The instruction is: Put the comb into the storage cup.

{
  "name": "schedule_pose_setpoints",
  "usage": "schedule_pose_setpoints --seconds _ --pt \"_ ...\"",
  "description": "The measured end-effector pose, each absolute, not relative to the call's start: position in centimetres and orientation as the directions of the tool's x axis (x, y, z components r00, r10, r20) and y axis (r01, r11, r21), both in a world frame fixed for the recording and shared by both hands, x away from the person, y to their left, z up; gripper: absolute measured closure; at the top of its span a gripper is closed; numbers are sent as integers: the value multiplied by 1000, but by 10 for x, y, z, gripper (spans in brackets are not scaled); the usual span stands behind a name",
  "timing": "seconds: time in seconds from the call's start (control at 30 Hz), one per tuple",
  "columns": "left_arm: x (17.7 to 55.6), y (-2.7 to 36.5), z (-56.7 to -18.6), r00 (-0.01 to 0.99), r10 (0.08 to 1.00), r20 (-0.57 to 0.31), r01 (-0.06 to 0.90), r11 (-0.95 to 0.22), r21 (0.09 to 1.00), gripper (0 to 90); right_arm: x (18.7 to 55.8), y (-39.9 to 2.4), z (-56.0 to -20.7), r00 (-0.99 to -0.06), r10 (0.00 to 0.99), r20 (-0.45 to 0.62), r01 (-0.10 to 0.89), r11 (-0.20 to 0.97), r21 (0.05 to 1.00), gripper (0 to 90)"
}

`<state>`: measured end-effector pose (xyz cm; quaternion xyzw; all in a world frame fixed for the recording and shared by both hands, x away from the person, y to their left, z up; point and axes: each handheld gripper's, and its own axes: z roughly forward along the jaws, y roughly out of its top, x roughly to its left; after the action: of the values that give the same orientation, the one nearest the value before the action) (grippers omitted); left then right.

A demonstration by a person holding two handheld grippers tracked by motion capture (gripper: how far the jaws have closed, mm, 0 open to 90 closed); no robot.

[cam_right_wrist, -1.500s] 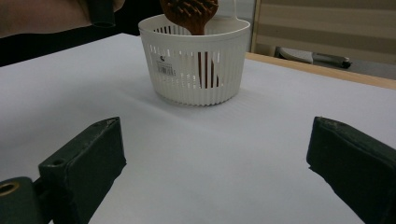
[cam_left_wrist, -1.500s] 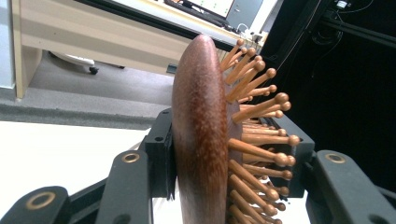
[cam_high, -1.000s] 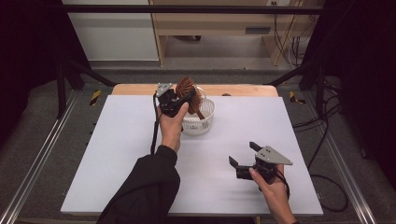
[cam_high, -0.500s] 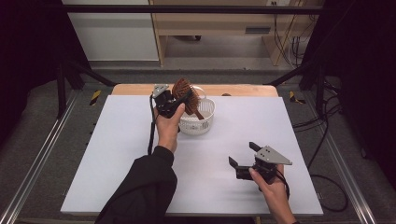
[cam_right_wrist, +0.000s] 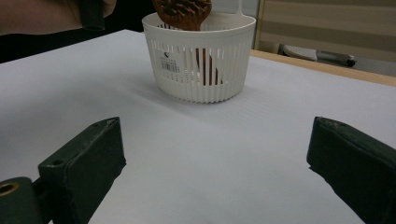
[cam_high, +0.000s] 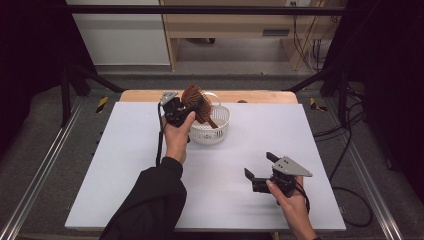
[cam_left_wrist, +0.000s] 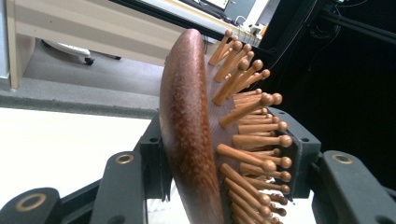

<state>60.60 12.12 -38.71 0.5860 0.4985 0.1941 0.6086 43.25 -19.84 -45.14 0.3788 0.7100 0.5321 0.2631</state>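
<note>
A brown wooden hairbrush [cam_high: 194, 98] with round-tipped pins stands tilted over a white slatted basket [cam_high: 220, 131], and its handle reaches down inside the basket. My left gripper [cam_high: 189, 107] is shut on the brush head. In the left gripper view one jaw lies against the smooth back of the hairbrush [cam_left_wrist: 187, 140] and the other against the pins. My right gripper [cam_high: 258, 164] rests low near the table's front right, open with nothing between its jaws. It faces the basket [cam_right_wrist: 201, 70], above which the hairbrush [cam_right_wrist: 182, 11] shows.
The white tabletop [cam_high: 125, 165] stretches around the basket, with a wooden strip [cam_high: 260, 96] along its far edge. Metal rails [cam_high: 45, 165] run along the left side. A black cable [cam_high: 160, 140] trails from the left gripper over the forearm.
The left hand and the brush have drifted slightly to the left over the basket. The right hand has stayed where it was.
</note>
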Motion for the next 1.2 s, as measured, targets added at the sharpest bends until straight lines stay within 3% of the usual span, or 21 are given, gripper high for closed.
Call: schedule_pose_setpoints --seconds 1.2 --pt "611 140 -398 410 818 -403 380 248 891 442 433 -198 -452 -577 817 29 261 151 954 45"
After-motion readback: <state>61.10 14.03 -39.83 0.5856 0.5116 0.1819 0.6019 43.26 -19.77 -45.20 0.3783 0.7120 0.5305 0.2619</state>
